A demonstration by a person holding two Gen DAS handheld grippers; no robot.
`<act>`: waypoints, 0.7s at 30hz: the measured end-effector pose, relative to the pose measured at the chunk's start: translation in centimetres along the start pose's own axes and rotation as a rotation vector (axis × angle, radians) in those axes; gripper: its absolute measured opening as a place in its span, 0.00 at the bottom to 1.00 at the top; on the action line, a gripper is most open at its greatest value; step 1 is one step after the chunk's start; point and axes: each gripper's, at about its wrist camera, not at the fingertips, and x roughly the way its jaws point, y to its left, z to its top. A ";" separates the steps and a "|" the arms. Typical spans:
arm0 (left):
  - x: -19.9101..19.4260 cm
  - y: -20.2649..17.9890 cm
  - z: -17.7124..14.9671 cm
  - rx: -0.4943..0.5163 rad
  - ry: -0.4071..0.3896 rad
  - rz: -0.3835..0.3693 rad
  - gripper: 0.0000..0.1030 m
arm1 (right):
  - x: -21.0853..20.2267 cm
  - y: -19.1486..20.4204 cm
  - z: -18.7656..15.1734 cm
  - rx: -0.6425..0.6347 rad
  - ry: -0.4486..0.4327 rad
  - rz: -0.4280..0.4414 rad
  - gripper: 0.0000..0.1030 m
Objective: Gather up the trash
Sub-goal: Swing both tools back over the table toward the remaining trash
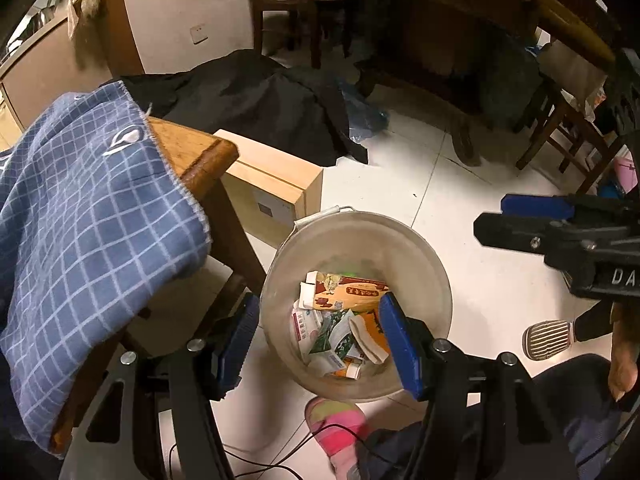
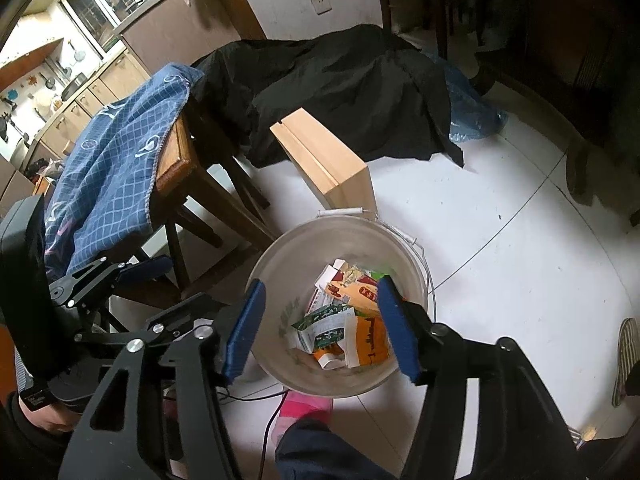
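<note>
A pale plastic bucket (image 1: 360,246) (image 2: 320,246) with a wire handle stands on the white tiled floor. In it lie several crumpled cartons and wrappers (image 1: 346,292) (image 2: 362,340), orange, green and white. My left gripper (image 1: 320,344) hangs over the bucket's mouth, open, with nothing between its blue pads. My right gripper (image 2: 320,328) is also above the bucket, open and empty. In the left wrist view the right gripper (image 1: 516,218) comes in from the right edge. The left gripper (image 2: 140,270) shows at the left in the right wrist view.
A wooden stool (image 1: 200,156) draped with a blue checked cloth (image 1: 92,208) stands left of the bucket. Behind the bucket are a cardboard box (image 1: 272,184), a black cloth heap (image 2: 340,92) and a blue plastic bag (image 2: 472,116). A pink-socked foot (image 1: 340,428) and a cable lie near.
</note>
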 end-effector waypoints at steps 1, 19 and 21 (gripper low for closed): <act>-0.2 0.1 -0.2 -0.001 0.000 0.000 0.61 | -0.2 0.1 0.1 -0.002 -0.009 -0.005 0.63; -19.2 11.3 -4.8 -0.139 -0.268 -0.015 0.66 | -8.8 14.0 4.2 -0.353 -0.284 0.184 0.74; -22.4 15.4 -6.5 -0.211 -0.304 0.017 0.66 | -8.6 16.8 4.6 -0.422 -0.283 0.222 0.75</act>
